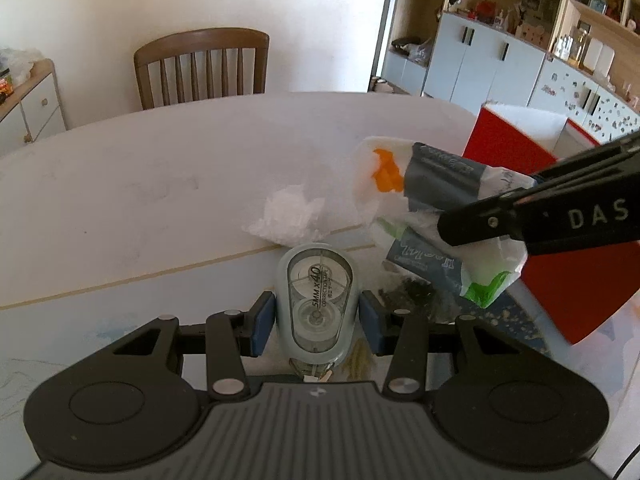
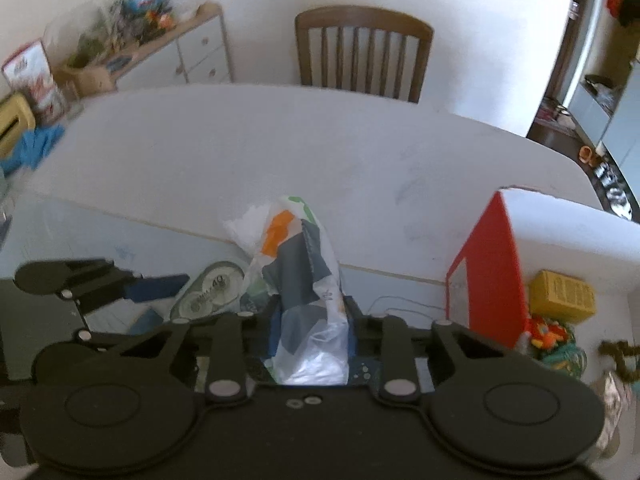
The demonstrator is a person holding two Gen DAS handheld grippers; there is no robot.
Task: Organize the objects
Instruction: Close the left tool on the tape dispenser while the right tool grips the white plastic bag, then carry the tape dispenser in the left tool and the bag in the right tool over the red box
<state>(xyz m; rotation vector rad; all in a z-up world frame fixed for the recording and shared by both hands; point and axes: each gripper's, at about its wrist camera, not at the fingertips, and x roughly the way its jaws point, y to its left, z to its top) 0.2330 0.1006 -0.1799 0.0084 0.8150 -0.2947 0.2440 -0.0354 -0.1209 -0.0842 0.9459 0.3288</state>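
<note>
Two grippers: left gripper (image 1: pixel 316 322) clamps correction tape (image 1: pixel 316 308), right gripper (image 2: pixel 310 332) holds plastic bag (image 2: pixel 304 280) nr red box (image 2: pixel 494 276).

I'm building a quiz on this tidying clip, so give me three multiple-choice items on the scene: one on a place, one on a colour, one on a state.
1. Where is the correction tape?
A. between the left gripper's fingers
B. inside the red box
C. on the chair

2. What colour is the outside of the box to the right?
A. blue
B. red
C. green

3. What is the state of the right gripper?
A. open and empty
B. shut on the yellow carton
C. shut on the plastic packet

Answers:
1 A: the left wrist view shows it between the blue pads of the left gripper.
2 B: its side is red in both views.
3 C: the plastic packet sits squeezed between its fingers.
</note>
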